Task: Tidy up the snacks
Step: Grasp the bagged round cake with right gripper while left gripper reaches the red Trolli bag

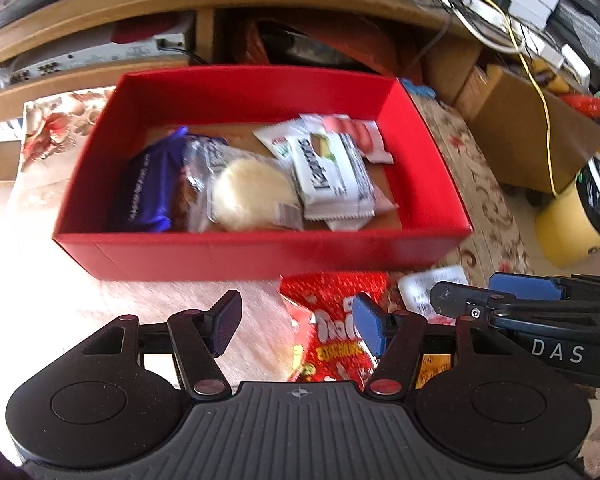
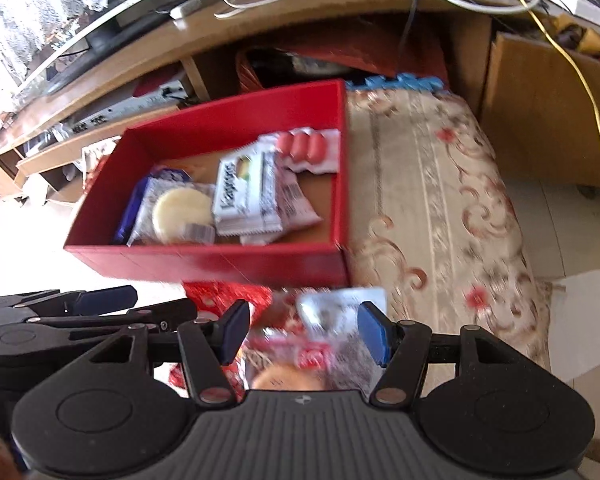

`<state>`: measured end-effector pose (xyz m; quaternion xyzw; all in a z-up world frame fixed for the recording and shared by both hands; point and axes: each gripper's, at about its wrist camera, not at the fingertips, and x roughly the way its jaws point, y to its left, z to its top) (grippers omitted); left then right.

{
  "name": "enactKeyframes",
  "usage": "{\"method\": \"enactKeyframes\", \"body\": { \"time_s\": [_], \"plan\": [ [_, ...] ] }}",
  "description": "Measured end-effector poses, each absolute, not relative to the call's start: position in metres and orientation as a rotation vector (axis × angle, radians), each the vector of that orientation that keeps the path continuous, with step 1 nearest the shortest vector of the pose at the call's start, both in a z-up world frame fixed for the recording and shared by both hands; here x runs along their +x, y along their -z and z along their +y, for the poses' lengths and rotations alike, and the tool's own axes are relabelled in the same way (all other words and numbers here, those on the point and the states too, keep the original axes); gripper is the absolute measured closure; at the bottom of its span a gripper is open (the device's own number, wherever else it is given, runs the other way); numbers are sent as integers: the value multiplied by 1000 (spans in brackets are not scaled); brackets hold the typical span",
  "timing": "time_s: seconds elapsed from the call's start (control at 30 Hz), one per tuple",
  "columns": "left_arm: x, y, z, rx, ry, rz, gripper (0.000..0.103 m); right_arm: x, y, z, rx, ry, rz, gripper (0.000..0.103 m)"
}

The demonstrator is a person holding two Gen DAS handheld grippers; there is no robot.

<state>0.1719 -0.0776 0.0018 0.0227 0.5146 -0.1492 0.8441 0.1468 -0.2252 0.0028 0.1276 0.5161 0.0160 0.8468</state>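
Two grippers low, side by side. Left gripper [image 1: 298,324] jaws spread over red bag [image 1: 332,320], pads clear of it. Right gripper [image 2: 302,332] jaws spread around clear pastry pack [image 2: 320,344]; contact unclear. Red box [image 1: 260,256] just beyond, snacks inside.

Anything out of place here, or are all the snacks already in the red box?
Not all. A red snack bag and a clear-wrapped pastry lie outside the red box, in front of its near wall. Inside, the packets are piled loosely, overlapping at angles. Nothing looks spilled or torn.
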Motion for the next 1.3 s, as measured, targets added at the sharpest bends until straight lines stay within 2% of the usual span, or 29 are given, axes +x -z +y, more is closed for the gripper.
{"method": "enactKeyframes", "body": {
  "time_s": [0.13, 0.27, 0.5, 0.63, 0.8, 0.93, 1.07, 1.13, 1.3],
  "plan": [
    [167, 5, -84, 77, 332, 1103, 34, 138, 4, -229, 281, -42, 1110, 44],
    [165, 6, -81, 82, 334, 1102, 27, 131, 11, -228, 277, -73, 1130, 43],
    [167, 6, -76, 66, 320, 1104, 26, 129, 16, -226, 300, -93, 1148, 41],
    [169, 1, -68, 30, 317, 1092, 22, 130, 16, -217, 297, -138, 1154, 31],
    [170, -2, -64, 15, 315, 1084, 21, 137, 28, -207, 228, -122, 1182, 29],
    [171, 1, -64, 21, 317, 1096, 21, 138, 41, -206, 189, -97, 1208, 18],
    [170, 2, -66, 22, 324, 1098, 20, 138, 48, -206, 175, -74, 1201, 13],
    [169, 3, -68, 29, 326, 1100, 20, 139, 54, -204, 169, -66, 1214, 3],
    [169, 7, -68, 35, 324, 1110, 20, 142, 55, -204, 194, -49, 1218, 0]
  ]
}}
